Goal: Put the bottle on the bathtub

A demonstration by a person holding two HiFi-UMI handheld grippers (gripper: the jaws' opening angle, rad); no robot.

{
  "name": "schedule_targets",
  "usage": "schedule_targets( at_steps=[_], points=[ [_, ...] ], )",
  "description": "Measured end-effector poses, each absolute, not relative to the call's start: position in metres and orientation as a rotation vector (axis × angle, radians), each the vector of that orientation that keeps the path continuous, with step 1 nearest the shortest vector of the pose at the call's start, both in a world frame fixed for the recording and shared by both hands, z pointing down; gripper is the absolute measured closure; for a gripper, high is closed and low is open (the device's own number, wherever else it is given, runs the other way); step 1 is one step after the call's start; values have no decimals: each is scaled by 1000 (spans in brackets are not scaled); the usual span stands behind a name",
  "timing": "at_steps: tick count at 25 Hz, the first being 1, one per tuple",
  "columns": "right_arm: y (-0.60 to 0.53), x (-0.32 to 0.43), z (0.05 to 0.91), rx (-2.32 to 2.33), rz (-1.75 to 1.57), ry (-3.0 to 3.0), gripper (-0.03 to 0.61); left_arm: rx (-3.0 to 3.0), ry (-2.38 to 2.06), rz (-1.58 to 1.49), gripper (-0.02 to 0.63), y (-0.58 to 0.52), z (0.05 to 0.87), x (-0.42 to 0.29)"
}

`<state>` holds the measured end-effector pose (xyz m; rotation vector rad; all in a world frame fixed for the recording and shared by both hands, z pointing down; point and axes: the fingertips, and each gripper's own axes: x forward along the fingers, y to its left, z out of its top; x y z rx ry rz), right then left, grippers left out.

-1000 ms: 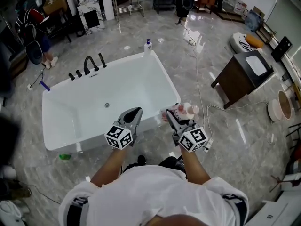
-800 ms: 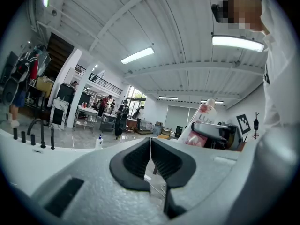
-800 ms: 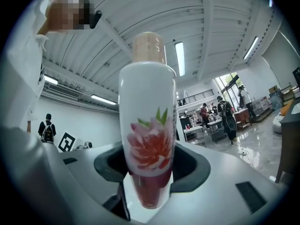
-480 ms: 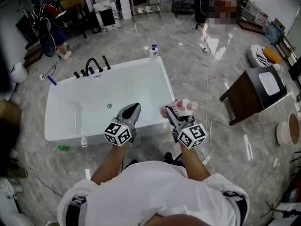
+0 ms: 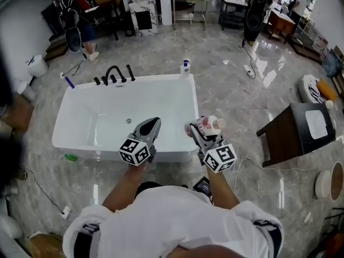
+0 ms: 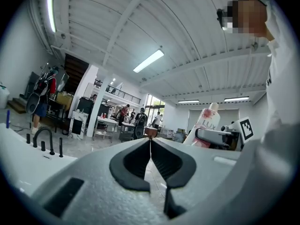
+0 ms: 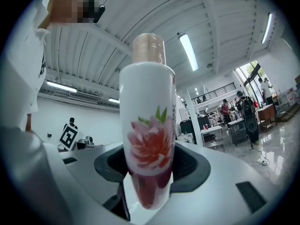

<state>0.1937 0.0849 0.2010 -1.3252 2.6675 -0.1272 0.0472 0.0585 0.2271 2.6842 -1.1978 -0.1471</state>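
Right gripper [image 5: 198, 130] tight on the bottle [image 7: 149, 125] (pink flower label) — left gripper [image 6: 150, 149] empty, jaws together, by the tub [image 5: 102, 123].

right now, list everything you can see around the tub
bathtub: one, white, middle of the floor
faucet set: one, black, tub's far rim
pump bottle: one, white with blue top, by tub's far right corner
cabinet: one, dark brown, right of tub
bottle: one, white with pink flower, between right gripper's jaws
left gripper: one, grey, jaws together, empty, above tub's near side
right gripper: one, grey, shut on the bottle
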Motion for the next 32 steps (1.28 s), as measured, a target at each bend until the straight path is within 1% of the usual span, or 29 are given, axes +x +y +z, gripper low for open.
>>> schedule_targets(
  at_steps=[8, 18, 26, 32],
  points=[
    [35, 180, 214, -1288, -183, 2681, 350, 2655, -1310, -144, 594, 24, 236, 23],
    [-70, 143, 203, -1253, -109, 2740, 350, 2523, -1357, -245, 594, -77, 260, -25],
    [-140, 106, 203, -1219, -80, 2791, 350, 2460, -1336, -316, 594, -137, 272, -57],
    [-194, 104, 216, -1190, -109, 2820, 350, 2424, -1393, -307, 594, -183, 284, -64]
  ],
)
